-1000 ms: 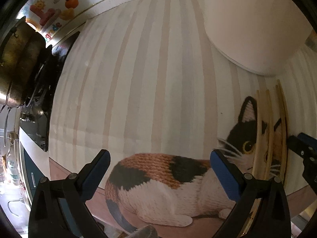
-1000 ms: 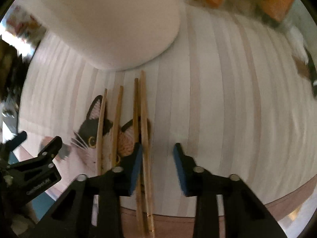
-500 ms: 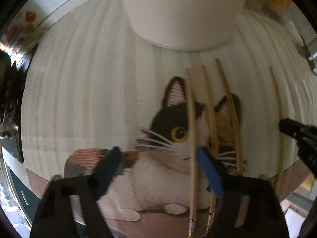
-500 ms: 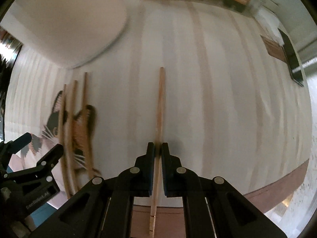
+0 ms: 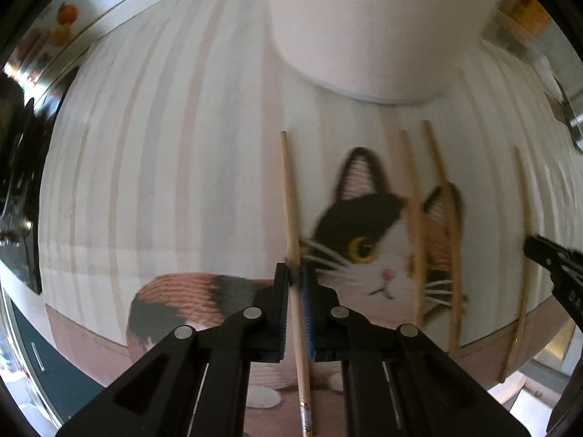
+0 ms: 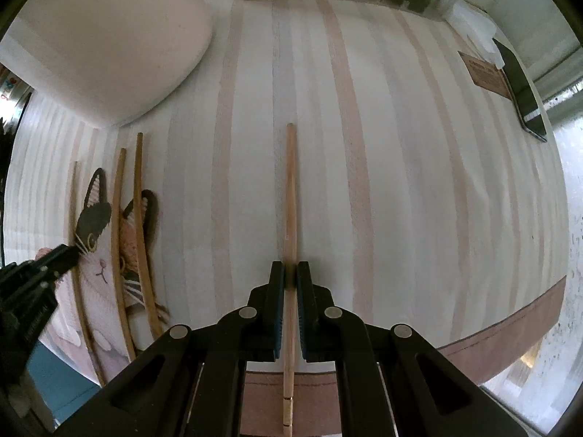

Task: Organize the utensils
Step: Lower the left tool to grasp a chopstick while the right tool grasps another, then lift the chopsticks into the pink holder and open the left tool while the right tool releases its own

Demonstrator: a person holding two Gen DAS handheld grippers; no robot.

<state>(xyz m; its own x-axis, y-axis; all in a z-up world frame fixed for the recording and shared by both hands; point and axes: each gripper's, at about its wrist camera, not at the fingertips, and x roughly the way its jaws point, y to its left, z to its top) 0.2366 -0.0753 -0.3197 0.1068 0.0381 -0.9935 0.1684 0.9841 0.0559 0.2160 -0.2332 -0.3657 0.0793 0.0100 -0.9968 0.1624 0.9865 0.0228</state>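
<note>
Fingers (image 6: 278,291) grip one chopstick (image 6: 290,196); striped cloth (image 6: 400,182) stretches rightward.

One second earlier the left gripper (image 5: 294,284) stood open over the cat-print cloth (image 5: 175,153) with nothing between its pads; its jaws are now closed on a wooden chopstick (image 5: 291,218), drawn apart from the two chopsticks (image 5: 430,225) lying on the cat's face. The right gripper (image 6: 290,273), then open beside the group, now clamps a second chopstick (image 6: 290,189), carried toward the cloth's striped middle, well apart from the rest.
</note>
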